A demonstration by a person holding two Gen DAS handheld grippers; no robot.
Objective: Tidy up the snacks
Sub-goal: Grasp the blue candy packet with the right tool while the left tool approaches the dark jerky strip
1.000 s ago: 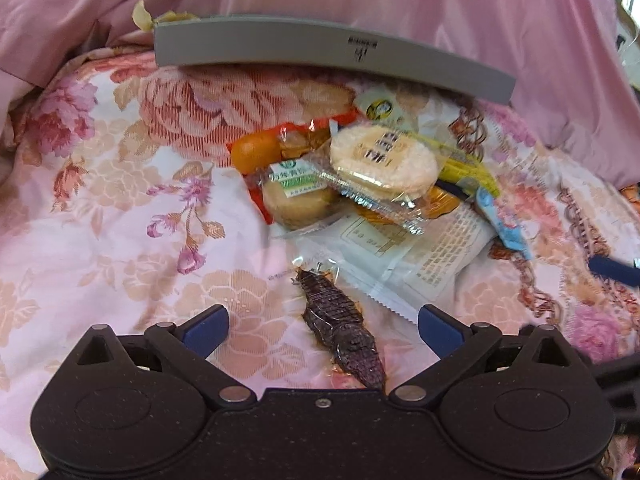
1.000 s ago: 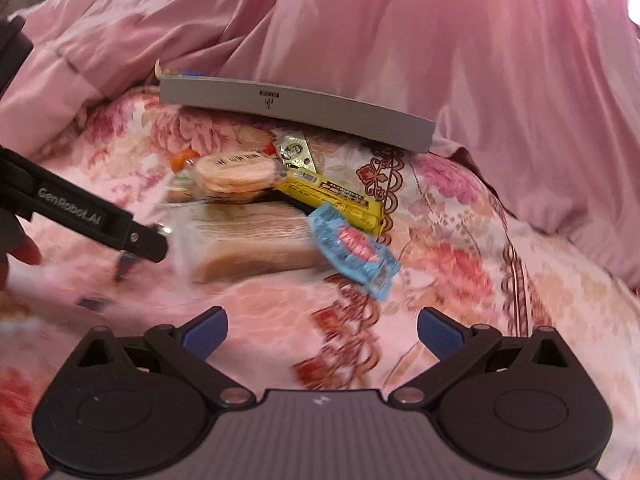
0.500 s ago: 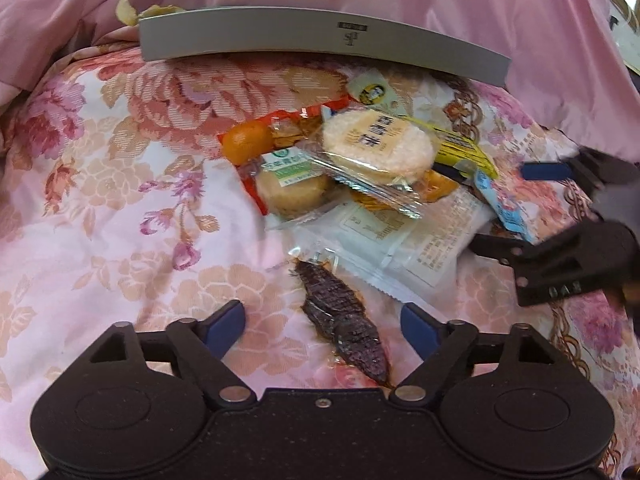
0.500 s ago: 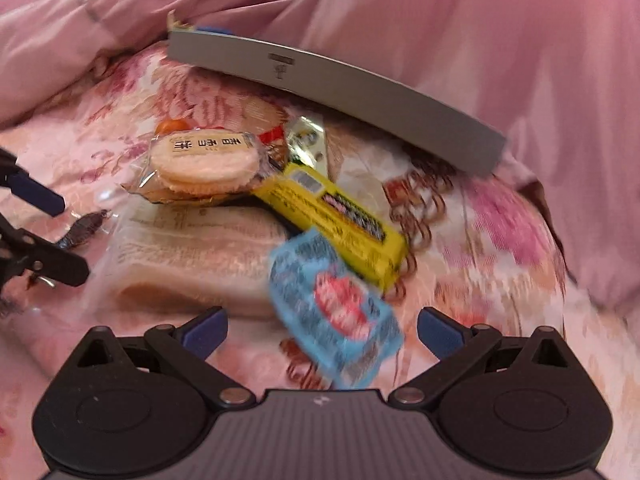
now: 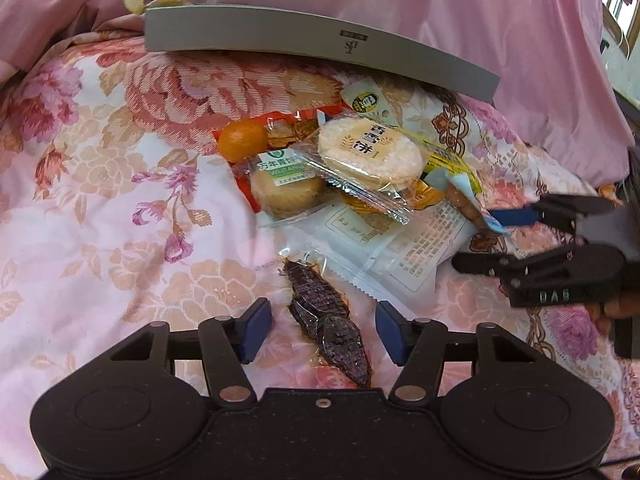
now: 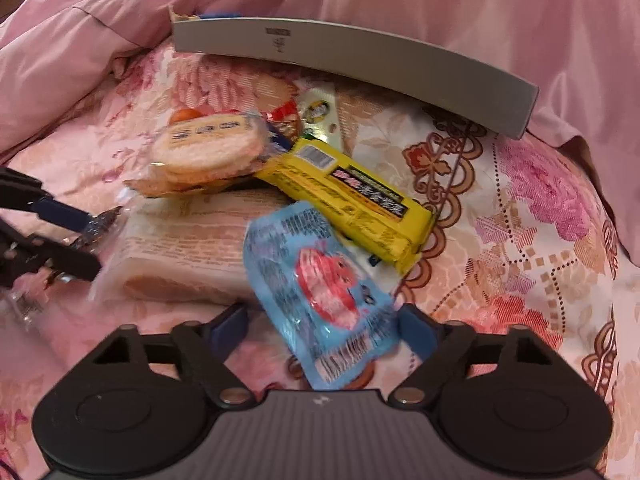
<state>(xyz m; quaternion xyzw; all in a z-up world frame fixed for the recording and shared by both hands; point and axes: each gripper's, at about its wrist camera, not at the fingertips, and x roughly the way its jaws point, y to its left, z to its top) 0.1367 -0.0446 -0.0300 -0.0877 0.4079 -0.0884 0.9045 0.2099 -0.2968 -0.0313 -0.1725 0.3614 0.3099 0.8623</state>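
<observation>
The snacks are heaped on the bed (image 5: 100, 208), before the box (image 5: 312, 46). The rice cracker (image 5: 370, 152) is laid atop the pile, the dried fish (image 5: 328, 320) nearest, the pouch (image 6: 316, 284) at the right edge.

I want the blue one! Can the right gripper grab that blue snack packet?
Probably yes. The blue snack packet lies on top of the pile, already between the open right gripper's fingers, with nothing covering it.

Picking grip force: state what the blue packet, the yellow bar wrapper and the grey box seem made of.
Blue packet: thin glossy plastic film, crinkled with a crimped end. Yellow bar wrapper: shiny printed film, probably plastic. Grey box: matte, flat-walled, likely cardboard.
</observation>
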